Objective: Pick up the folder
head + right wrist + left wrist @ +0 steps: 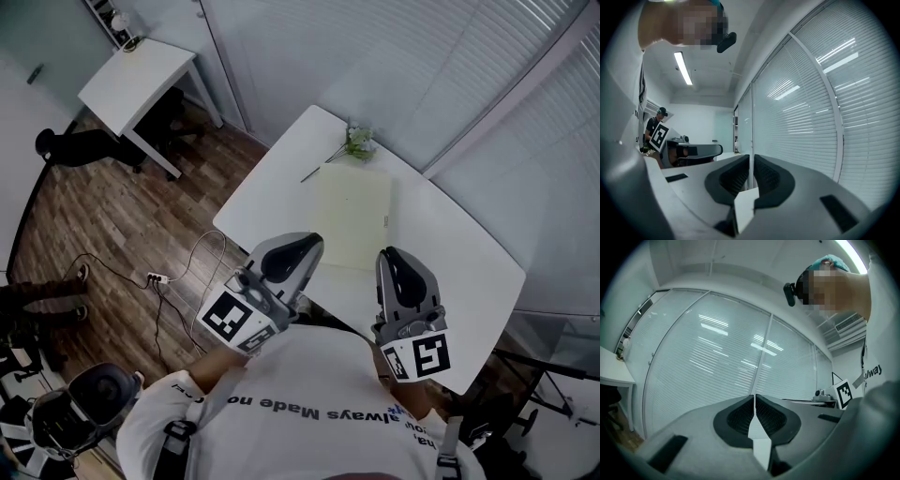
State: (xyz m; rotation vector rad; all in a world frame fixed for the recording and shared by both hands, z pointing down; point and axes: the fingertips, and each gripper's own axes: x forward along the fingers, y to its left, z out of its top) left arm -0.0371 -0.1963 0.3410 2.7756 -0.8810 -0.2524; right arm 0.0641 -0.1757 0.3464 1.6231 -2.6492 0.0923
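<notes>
A pale yellow-green folder [352,214] lies flat on the white table [469,262], out past both grippers. My left gripper [314,246] is held close to the body at the table's near edge, just short of the folder's near left corner. Its jaws are shut with nothing between them. My right gripper [389,255] hovers by the folder's near right corner, also shut and empty. In the left gripper view the left gripper [753,401] faces window blinds, as does the right gripper [751,164] in its own view. Neither gripper view shows the folder.
A small potted plant [357,142] and a pen [310,174] sit at the table's far end beyond the folder. A second white table [141,80] stands at the back left. A cable and power strip [157,278] lie on the wooden floor; an office chair [89,398] is at bottom left.
</notes>
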